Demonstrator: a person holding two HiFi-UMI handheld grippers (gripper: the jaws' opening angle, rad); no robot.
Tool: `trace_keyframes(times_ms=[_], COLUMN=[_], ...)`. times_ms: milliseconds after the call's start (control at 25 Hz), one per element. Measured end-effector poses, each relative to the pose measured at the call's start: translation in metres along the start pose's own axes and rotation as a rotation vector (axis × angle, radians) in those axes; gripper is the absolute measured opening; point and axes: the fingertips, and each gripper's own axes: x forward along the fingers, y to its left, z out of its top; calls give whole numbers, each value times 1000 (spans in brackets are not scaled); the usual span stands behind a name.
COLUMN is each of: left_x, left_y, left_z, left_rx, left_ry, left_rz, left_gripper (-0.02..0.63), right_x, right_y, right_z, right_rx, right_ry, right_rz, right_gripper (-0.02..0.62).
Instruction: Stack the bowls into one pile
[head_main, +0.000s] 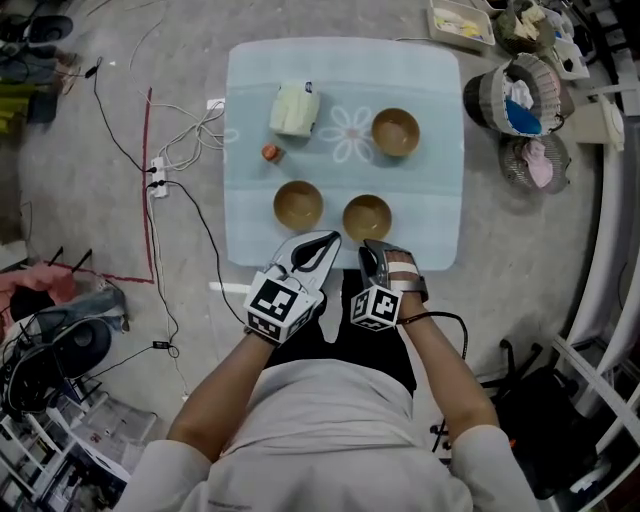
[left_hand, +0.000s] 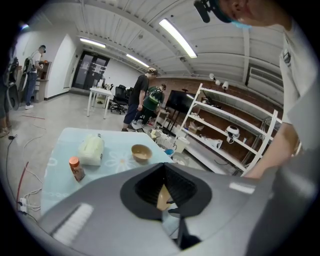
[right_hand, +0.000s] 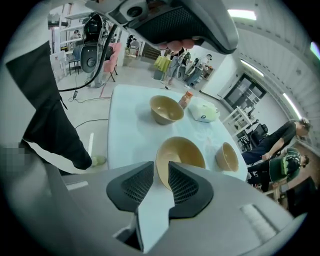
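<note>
Lab — floor cables (head_main: 198, 130), open shelving (left_hand: 235, 102)

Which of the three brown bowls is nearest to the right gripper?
The round brown bowl at the near right, just ahead of the right gripper; the others stand farther left and farther back.

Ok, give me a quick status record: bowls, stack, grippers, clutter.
bowls: three, all separate: far bowl, near-left bowl, near-right bowl
stack: not started
left gripper: jaws together, empty, at the table edge
right gripper: jaws slightly apart, empty, facing near-right bowl
clutter: pale container, small bottle
</note>
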Motion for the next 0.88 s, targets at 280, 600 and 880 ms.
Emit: trace_keyframes(times_ms=[280,600,880], left_x=[9,16,22], left_y=[0,2,1], left_z=[-9,-12,-7], left_rx=[-15,-21,-19], left_ry=[16,33,37], left_rz=[2,7,10], left_gripper=[6,6,6], right_x=[18,30,25], right_y=[7,3,-6], right_z=[-7,-11,-10], right_rx=[-75,-91,-100], right_ry=[16,25,22], right_rz=[6,-6,5], right_gripper=[77,54,25])
